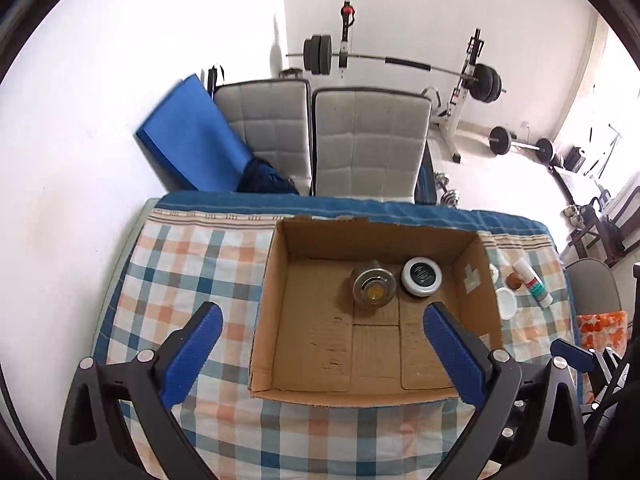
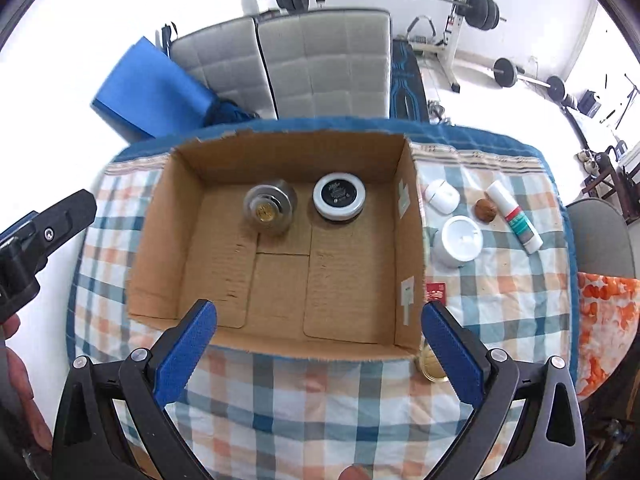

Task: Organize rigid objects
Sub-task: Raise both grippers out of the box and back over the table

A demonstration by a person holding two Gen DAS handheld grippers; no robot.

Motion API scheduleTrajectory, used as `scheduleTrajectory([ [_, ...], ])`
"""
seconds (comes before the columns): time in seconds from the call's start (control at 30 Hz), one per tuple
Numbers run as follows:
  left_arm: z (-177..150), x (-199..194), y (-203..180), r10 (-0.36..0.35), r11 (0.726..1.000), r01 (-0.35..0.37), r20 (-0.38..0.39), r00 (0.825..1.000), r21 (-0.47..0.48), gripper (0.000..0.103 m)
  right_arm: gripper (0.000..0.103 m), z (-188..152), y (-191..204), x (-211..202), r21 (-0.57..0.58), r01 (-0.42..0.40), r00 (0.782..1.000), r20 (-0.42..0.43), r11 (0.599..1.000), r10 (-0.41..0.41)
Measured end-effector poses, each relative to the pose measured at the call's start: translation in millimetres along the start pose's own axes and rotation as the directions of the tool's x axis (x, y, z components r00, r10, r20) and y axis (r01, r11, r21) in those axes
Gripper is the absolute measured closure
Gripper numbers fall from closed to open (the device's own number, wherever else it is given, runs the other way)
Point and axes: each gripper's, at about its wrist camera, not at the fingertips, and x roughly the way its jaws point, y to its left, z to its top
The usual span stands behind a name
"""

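Note:
An open cardboard box [image 1: 276, 280] [image 2: 160, 216] sits on the checked tablecloth. Inside at the back are a silver jar with a gold centre [image 1: 374, 289] [image 2: 270, 208] and a black-lidded white tin [image 1: 421, 277] [image 2: 339, 196]. Right of the box lie a white cup [image 2: 458, 240], a white case [image 2: 441, 196], a brown nut [image 2: 486, 211] and a white tube [image 2: 514, 216] [image 1: 534, 284]. A glass jar [image 2: 430, 364] stands by the box's near right corner. My left gripper [image 1: 320, 344] and right gripper [image 2: 320, 344] are both open and empty above the box's near edge.
Two grey padded chairs [image 1: 368, 140] stand behind the table with a blue mat [image 1: 192, 136] leaning beside them. A barbell rack [image 1: 464, 76] is at the back. An orange-patterned cloth [image 2: 604, 312] hangs at the right table edge.

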Motion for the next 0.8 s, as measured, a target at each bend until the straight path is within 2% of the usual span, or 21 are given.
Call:
scheduleTrajectory([
  [0.2,-2,-43,-17,-0.001,1.000,0.000,0.051,0.999,0.016,0.000,0.000,-14,-4,-55,-0.015,-0.027,0.997,0.076,1.000,0.028],
  [0.4,-3,-59,-46,-0.015,0.999,0.013,0.065,0.998,0.032,0.000,0.000,-21,-23,-85,-0.005,-0.040,0.993,0.113,0.999,0.040],
  [0.57,5,-59,-77,-0.053,0.998,0.051,0.057,0.997,0.041,0.000,0.000,-22,-55,-93,0.038,-0.040,0.993,0.112,0.998,0.035],
  [0.8,37,-36,-155,-0.139,0.986,0.137,0.017,0.990,0.099,0.000,0.000,-12,-134,-101,0.132,-0.013,0.994,0.105,0.991,-0.001],
])
